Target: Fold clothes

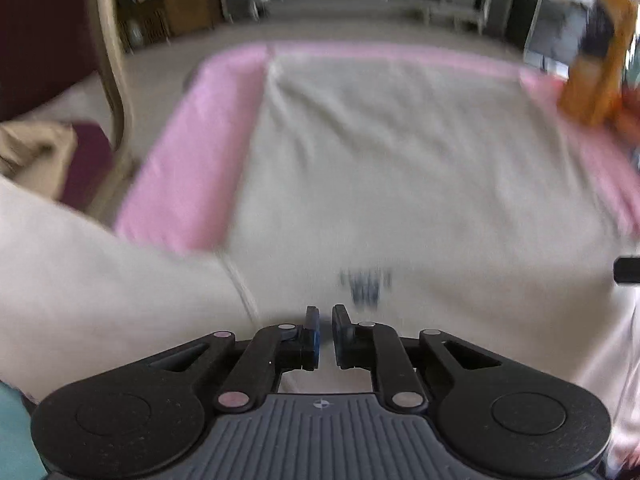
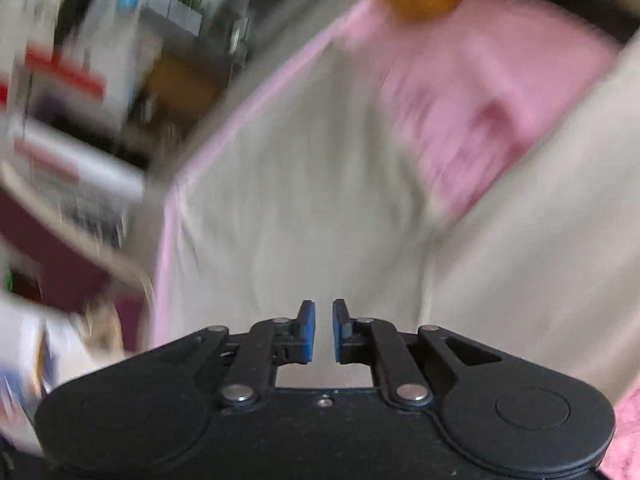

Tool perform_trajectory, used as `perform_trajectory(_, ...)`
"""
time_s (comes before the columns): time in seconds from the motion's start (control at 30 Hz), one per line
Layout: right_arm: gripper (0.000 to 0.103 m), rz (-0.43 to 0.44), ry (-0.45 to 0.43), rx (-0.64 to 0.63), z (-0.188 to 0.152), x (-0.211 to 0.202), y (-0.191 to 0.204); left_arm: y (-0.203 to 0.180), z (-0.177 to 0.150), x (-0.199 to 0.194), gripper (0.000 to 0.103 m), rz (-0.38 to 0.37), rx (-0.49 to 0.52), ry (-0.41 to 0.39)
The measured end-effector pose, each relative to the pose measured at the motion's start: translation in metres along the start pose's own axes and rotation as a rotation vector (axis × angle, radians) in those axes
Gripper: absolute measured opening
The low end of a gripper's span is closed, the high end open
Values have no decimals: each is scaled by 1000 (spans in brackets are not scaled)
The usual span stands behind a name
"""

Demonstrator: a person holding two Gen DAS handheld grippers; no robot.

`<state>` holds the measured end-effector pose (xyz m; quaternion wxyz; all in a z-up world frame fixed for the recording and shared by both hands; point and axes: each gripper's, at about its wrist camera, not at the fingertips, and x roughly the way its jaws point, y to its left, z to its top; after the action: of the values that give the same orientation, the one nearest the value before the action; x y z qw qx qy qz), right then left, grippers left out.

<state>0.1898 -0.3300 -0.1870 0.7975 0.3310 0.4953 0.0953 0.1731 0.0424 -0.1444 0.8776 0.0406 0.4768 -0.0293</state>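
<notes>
Both the left gripper [image 1: 324,330] and right gripper [image 2: 323,328] hover nearly closed and empty over the cream shirt [image 1: 400,168] on the pink surface [image 1: 188,168], so looks like next up is pinching an edge to fold.

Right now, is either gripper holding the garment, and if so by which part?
Neither shows a hold. The left gripper and right gripper each have a narrow empty gap between the jaws, above the cream garment on the pink cover.
</notes>
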Motion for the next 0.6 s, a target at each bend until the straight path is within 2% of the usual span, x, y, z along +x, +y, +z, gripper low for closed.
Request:
perform_trajectory(0.03,9,-55,23,-31,-2,6,1,-2,-4,-1,16,25,30,-17)
perform_trajectory(0.07,0,-99,39,-44,-3,8,0,-1,-9,-4,16,46,39,-8)
perform_trajectory(0.17,0,-176,8,42,-4,-14,-20,9,-28,-17,17,87,42,34)
perform_trajectory(0.23,0,-232,-29,102,-10,-33,-30,15,-43,-30,16,151,55,57)
perform_trajectory(0.3,3,-416,-108,115,-26,-56,-29,17,-60,-44,10,209,68,64)
perform_trajectory(0.37,9,-452,-170,128,-42,-78,-24,18,-69,-62,9,137,34,32)
perform_trajectory(0.47,15,-245,-213,130,-65,-99,-16,10,-70,-82,10,-8,14,-45)
perform_trajectory(0.53,17,-137,-195,103,-79,-97,-7,-3,-68,-90,10,-76,32,-95)
perform_trajectory(0.6,17,-50,-163,72,-87,-87,3,-19,-63,-86,11,-111,54,-106)
